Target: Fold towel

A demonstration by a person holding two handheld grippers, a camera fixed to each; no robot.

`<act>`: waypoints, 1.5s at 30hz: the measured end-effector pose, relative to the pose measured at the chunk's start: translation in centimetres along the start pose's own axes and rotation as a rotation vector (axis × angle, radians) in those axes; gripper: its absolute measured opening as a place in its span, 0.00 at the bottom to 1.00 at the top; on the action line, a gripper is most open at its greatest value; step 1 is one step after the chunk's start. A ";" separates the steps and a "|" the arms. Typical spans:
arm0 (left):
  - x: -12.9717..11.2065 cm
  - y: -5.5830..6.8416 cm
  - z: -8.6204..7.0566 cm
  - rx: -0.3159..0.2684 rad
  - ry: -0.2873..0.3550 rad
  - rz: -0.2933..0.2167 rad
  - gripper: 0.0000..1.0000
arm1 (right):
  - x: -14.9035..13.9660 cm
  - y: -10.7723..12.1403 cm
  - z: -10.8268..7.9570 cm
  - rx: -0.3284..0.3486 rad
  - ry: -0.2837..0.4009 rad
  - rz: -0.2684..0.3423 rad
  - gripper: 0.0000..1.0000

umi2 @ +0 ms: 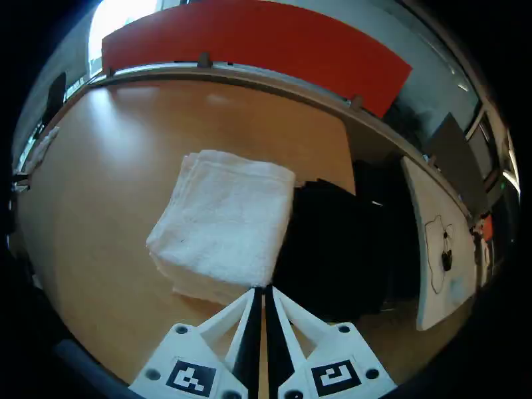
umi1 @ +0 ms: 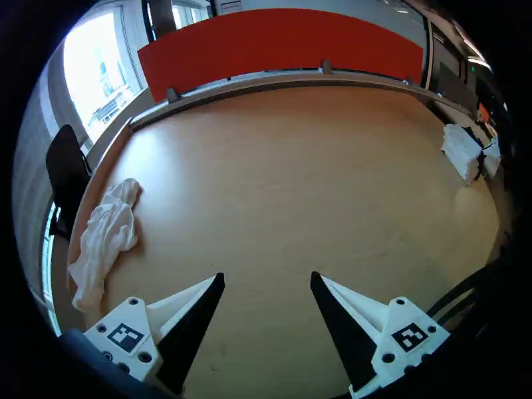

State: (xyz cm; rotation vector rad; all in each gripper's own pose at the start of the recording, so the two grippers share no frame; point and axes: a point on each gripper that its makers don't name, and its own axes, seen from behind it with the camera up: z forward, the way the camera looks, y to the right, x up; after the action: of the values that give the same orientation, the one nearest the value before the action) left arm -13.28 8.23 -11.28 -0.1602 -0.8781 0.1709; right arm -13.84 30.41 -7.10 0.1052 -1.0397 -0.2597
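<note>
A crumpled white towel (umi1: 106, 239) lies unfolded at the left edge of the wooden table (umi1: 286, 179). My left gripper (umi1: 266, 276) hangs open over bare tabletop, to the right of that towel and apart from it. A stack of folded white towels (umi2: 223, 216) sits near the table's right end and appears far off in the left gripper view as folded towels (umi1: 462, 153). My right gripper (umi2: 261, 290) is shut, its tips at the near edge of the stack; nothing shows between the fingers. The crumpled towel (umi2: 41, 149) appears small at the far left.
A red partition (umi1: 279, 46) runs along the table's far edge. A dark chair (umi1: 66, 173) stands past the left edge. Beside the folded stack lies a black object (umi2: 339, 253), and beyond it a white board (umi2: 442, 246).
</note>
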 end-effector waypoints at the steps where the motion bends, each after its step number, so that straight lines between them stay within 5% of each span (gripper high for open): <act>1: 0.0 0.0 0.0 0.000 0.000 0.000 0.96 | -0.1 0.0 0.1 0.000 -0.003 0.004 0.04; 21: 0.0 0.0 0.0 -0.001 0.000 0.006 0.96 | -1.0 0.1 0.8 -0.025 -0.024 0.008 0.06; 28: 0.1 -0.1 0.0 -0.003 0.003 0.009 0.96 | -1.9 0.5 0.6 -0.049 -0.043 0.007 0.35; 33: 0.3 -0.2 -0.1 -0.005 0.008 0.009 0.96 | -2.0 0.5 0.4 -0.058 -0.042 0.011 0.77; 37: 0.4 -0.1 -0.1 -0.008 0.010 0.008 0.96 | -1.7 0.3 0.3 -0.059 -0.027 0.022 1.00; 45: 0.4 -0.1 -0.1 -0.012 0.014 0.007 0.96 | -1.2 -0.1 0.2 -0.054 -0.015 0.032 1.00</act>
State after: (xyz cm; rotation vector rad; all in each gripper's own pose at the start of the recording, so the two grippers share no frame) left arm -12.94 8.17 -11.05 -0.1759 -0.8650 0.1709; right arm -14.65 30.64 -8.05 0.0375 -1.0478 -0.2595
